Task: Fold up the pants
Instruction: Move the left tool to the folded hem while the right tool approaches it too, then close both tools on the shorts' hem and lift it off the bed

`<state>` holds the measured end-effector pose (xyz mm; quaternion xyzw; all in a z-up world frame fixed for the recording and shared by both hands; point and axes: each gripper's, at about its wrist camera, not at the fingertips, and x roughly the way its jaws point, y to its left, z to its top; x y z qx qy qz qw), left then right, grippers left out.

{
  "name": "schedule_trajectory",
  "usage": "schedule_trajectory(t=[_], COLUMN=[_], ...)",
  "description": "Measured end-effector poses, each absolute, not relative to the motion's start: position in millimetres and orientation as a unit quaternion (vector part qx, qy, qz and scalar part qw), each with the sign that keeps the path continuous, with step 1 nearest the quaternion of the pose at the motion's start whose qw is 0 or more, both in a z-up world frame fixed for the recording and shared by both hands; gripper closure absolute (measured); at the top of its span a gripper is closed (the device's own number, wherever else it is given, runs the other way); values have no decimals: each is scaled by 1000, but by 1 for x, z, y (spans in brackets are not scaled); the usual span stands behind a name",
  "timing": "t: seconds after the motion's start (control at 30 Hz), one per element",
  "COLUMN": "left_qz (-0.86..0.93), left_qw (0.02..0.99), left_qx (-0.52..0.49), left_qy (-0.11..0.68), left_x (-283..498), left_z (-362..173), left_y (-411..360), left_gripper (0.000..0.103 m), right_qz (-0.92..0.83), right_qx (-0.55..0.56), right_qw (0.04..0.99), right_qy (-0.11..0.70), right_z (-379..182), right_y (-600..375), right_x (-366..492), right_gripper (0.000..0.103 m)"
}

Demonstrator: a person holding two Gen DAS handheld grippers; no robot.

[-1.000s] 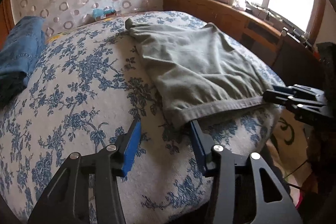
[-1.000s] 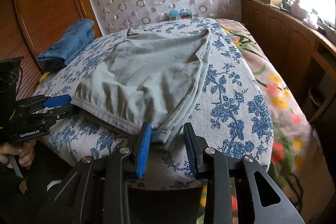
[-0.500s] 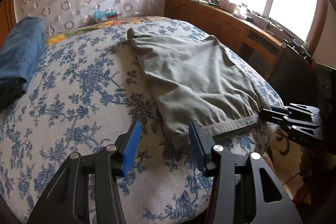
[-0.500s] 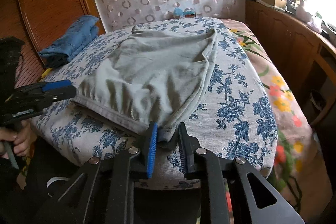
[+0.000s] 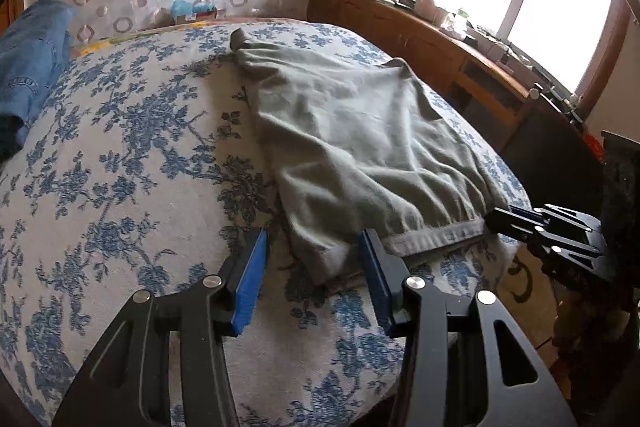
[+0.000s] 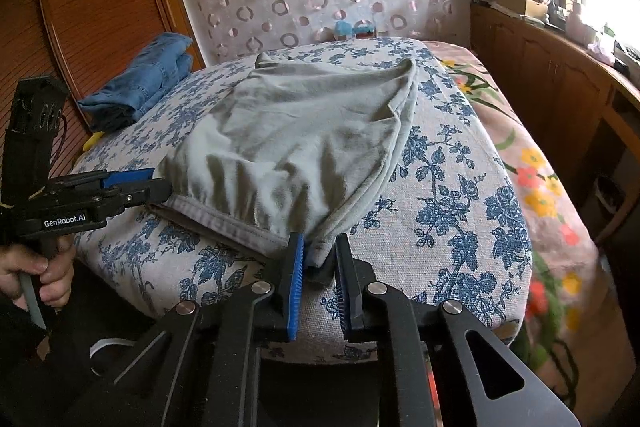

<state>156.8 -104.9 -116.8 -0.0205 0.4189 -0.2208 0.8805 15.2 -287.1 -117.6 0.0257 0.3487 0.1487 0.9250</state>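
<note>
Grey pants point(image 5: 352, 139) lie flat on the bed, waistband toward me. In the left wrist view my left gripper point(image 5: 314, 267) straddles one waistband corner. Its jaws are closing, with a gap still showing between the blue pads point(image 5: 250, 279) and the cloth. In the right wrist view my right gripper point(image 6: 318, 259) has the other waistband corner of the pants point(image 6: 300, 139) bunched between its pads, and its jaws are still closing on it. Each gripper shows in the other view, at an end of the waistband: the left gripper point(image 6: 160, 183) and the right gripper point(image 5: 492, 221).
The bed cover point(image 5: 120, 167) is white with blue flowers. Folded blue jeans point(image 6: 140, 83) lie at the bed's far left. A wooden cabinet point(image 5: 420, 39) with clutter runs under the window on the right. A hand point(image 6: 44, 267) holds the left gripper's handle. A wooden wardrobe point(image 6: 80, 7) stands at left.
The right jaws have narrowed onto the waistband corner. The left gripper has turned a little and narrowed, so the other corner now lies between its fingers.
</note>
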Motion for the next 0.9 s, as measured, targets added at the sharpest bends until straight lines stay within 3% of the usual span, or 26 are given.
schedule_trajectory(t=[0.03, 0.1, 0.23, 0.47, 0.9], left_qz=[-226, -232, -237, -248, -254], left_qw=[879, 875, 877, 892, 926], left_qx=[-20, -29, -25, -44, -46], left_qy=[420, 423, 417, 375, 276], left_x=[156, 154, 149, 131, 99], left_z=[-117, -116, -108, -70, 23], left_y=[-106, -107, -108, -94, -64], left_gripper=[74, 85, 94, 95, 96], right_qz=[148, 149, 151, 172, 228], right_qx=[25, 25, 21, 30, 13], right_qw=[925, 925, 926, 931, 948], right_qy=[348, 348, 345, 320, 220], right_z=[-118, -118, -116, -95, -3], right_y=[-287, -287, -286, -283, -272], right_x=[15, 15, 15, 10, -13], right_gripper=[88, 89, 93, 94, 94])
